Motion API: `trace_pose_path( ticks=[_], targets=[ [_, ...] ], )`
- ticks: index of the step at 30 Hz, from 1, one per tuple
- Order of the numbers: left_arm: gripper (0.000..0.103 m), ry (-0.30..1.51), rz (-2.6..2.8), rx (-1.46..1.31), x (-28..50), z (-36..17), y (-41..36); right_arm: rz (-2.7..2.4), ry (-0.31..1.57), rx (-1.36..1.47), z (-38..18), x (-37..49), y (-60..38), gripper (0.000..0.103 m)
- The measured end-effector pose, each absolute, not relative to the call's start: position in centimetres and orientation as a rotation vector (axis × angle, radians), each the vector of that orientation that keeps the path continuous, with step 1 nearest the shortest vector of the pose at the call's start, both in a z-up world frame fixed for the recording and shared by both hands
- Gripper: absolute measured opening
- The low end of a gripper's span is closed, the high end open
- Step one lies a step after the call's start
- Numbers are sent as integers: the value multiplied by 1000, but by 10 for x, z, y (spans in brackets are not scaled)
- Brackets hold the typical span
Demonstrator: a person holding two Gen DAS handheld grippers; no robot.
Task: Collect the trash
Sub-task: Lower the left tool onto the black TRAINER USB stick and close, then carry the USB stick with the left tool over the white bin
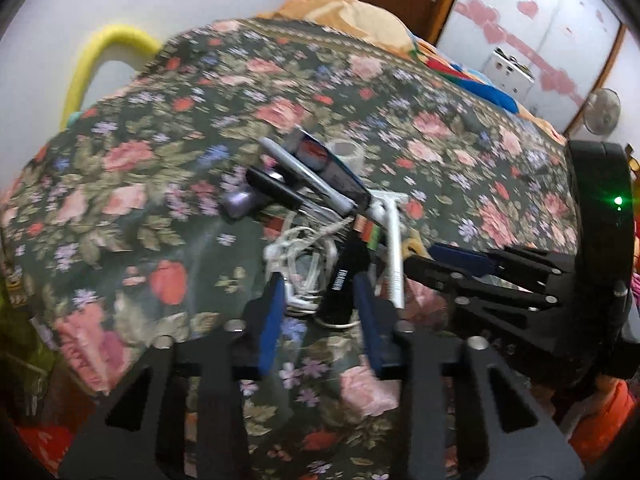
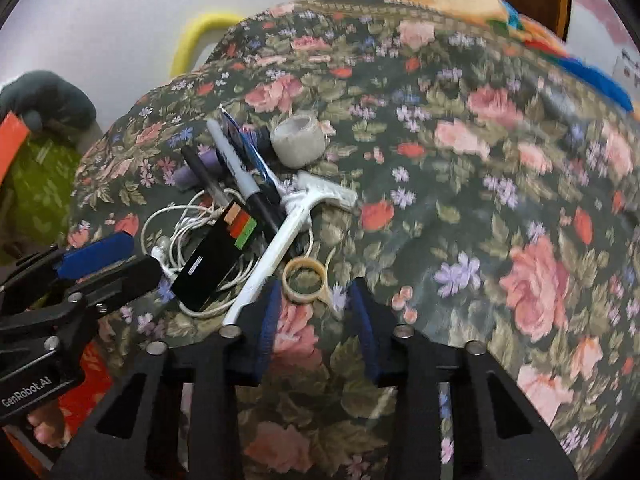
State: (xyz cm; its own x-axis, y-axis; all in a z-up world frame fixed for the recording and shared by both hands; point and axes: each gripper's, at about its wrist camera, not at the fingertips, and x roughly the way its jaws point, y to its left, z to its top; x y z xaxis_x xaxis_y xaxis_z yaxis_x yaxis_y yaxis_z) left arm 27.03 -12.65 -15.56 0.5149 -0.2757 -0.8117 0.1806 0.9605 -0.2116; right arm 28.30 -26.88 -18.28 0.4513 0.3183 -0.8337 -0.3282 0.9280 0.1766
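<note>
A heap of trash lies on the flowered bedspread (image 2: 480, 152): a white razor (image 2: 288, 224), a black card (image 2: 218, 258), a tangled white cable (image 2: 176, 236), pens (image 2: 236, 168) and a grey tape roll (image 2: 298, 140). The left gripper (image 1: 320, 312) has its jaws apart around the card's end, pads not clearly pressing. The right gripper (image 2: 316, 312) stands apart just below a small tape ring (image 2: 304, 280), holding nothing.

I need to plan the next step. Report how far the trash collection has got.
Done: nothing visibly; the razor, markers, cable, black box and tape roll lie piled on the bedspread. In hand: the left gripper sits at the cable and black box, the right gripper at the small tape ring; whether either grips yet is unclear. Left: everything in the pile.
</note>
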Motion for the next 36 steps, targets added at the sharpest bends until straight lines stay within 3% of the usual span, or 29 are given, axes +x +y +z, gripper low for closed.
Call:
trace_pose_path(
  ticks=[16, 19, 36],
  targets=[
    [28, 1028, -290, 49, 300, -178, -167, 375, 1006, 39, -176, 274, -293, 23],
    [24, 1036, -292, 57, 302, -181, -172, 365, 1000, 49, -173, 272, -298, 23],
    [24, 888, -294, -110, 253, -87, -143, 356, 883, 38, -98, 233, -300, 23]
  ],
)
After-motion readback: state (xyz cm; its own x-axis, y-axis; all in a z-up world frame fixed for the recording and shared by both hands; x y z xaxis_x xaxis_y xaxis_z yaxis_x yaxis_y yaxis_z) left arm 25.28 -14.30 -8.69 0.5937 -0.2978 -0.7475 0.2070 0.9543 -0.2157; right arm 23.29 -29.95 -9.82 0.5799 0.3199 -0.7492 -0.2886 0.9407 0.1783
